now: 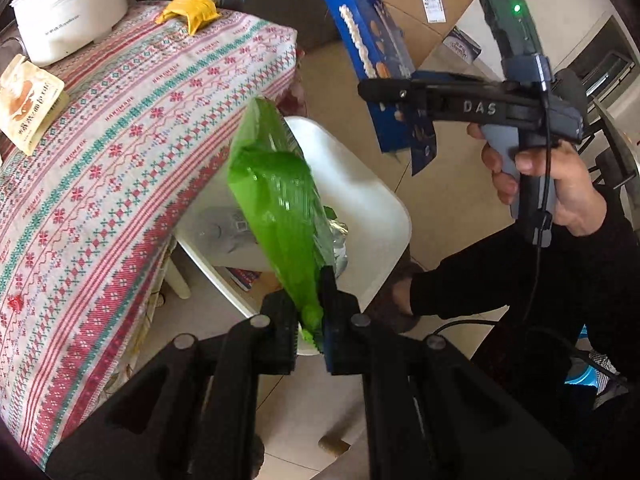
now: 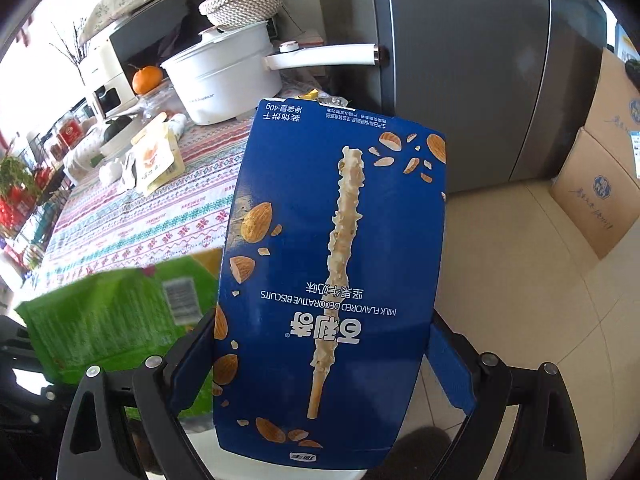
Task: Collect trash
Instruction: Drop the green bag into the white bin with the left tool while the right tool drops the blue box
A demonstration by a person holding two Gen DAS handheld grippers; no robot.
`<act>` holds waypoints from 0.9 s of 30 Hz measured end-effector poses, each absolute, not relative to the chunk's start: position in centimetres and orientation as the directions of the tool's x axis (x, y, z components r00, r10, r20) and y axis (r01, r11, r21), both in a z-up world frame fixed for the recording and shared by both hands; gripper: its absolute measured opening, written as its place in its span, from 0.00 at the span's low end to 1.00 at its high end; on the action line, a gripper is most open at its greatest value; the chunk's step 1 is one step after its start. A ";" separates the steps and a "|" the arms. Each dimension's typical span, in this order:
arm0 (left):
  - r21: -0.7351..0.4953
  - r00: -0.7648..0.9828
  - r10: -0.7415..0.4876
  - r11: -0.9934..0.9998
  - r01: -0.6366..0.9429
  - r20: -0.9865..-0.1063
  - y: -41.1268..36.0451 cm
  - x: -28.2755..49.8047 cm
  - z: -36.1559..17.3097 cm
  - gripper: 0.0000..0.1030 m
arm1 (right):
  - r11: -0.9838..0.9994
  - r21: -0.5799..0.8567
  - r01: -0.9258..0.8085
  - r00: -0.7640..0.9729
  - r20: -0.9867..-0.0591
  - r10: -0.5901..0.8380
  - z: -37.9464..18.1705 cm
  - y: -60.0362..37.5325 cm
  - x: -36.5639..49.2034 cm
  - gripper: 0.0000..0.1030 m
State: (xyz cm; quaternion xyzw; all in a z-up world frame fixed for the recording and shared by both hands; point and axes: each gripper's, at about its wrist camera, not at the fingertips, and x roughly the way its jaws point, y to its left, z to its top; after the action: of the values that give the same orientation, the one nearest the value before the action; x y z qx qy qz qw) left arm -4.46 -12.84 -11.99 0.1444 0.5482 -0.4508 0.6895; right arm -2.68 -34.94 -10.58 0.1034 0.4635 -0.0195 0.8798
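My left gripper [image 1: 308, 320] is shut on a green snack bag [image 1: 276, 196] and holds it over a white trash bin [image 1: 384, 216] beside the table; crumpled foil lies inside the bin. My right gripper [image 2: 320, 364] is shut on a blue biscuit box [image 2: 332, 276], held upright in the air. In the left wrist view the right gripper [image 1: 372, 92] holds the blue box [image 1: 372, 52] above and beyond the bin. The green bag [image 2: 116, 320] shows blurred at lower left of the right wrist view.
A table with a patterned cloth [image 1: 120, 168] carries a white pot [image 1: 68, 8], a yellow wrapper [image 1: 192, 10] and a beige pouch [image 1: 28, 104]. Cardboard boxes [image 2: 596, 188] stand on the tile floor by a grey fridge [image 2: 460, 72].
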 end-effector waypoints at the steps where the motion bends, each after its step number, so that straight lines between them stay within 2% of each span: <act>1: -0.292 -0.018 -0.449 0.550 0.782 -0.894 -13.2 -4.5 -12.6 0.11 | 0.978 0.163 0.127 0.571 -0.819 0.062 -10.6 -35.0 -2.9 0.93; 3: -0.285 -0.035 -0.421 0.549 0.786 -0.907 -13.8 -4.8 -13.8 0.12 | 0.979 0.165 0.120 0.573 -0.817 0.068 -10.6 -35.0 -3.0 0.93; 5: -0.252 -0.025 -0.381 0.560 0.789 -0.924 -14.1 -4.7 -14.6 0.21 | 0.979 0.169 0.112 0.575 -0.815 0.075 -10.6 -35.0 -3.3 0.93; 7: -0.220 -0.002 -0.357 0.571 0.791 -0.934 -14.2 -4.6 -14.8 0.44 | 0.980 0.171 0.104 0.576 -0.813 0.081 -10.7 -34.9 -3.3 0.93; 9: -0.209 0.024 -0.368 0.580 0.787 -0.929 -13.9 -4.4 -14.4 0.57 | 0.980 0.175 0.098 0.578 -0.811 0.087 -10.7 -34.9 -3.4 0.93; 20: -0.189 0.160 -0.410 0.688 0.701 -0.898 -9.7 -1.4 -11.3 0.65 | 0.985 0.173 -0.005 0.601 -0.787 0.141 -11.5 -32.8 -3.6 0.93; 24: -0.162 0.213 -0.396 0.725 0.669 -0.893 -8.4 0.1 -11.2 0.79 | 0.989 0.139 -0.059 0.610 -0.779 0.146 -12.3 -31.2 -3.7 0.93; 27: -0.141 0.236 -0.378 0.743 0.654 -0.895 -7.4 0.5 -11.3 0.81 | 0.989 0.116 -0.091 0.611 -0.778 0.148 -13.0 -30.0 -3.8 0.93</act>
State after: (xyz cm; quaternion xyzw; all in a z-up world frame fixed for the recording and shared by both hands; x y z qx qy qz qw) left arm 0.51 -7.36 -11.31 0.1325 0.5208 -0.3328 0.7749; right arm -3.79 -29.95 -12.96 0.0324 0.4359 0.0665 0.8969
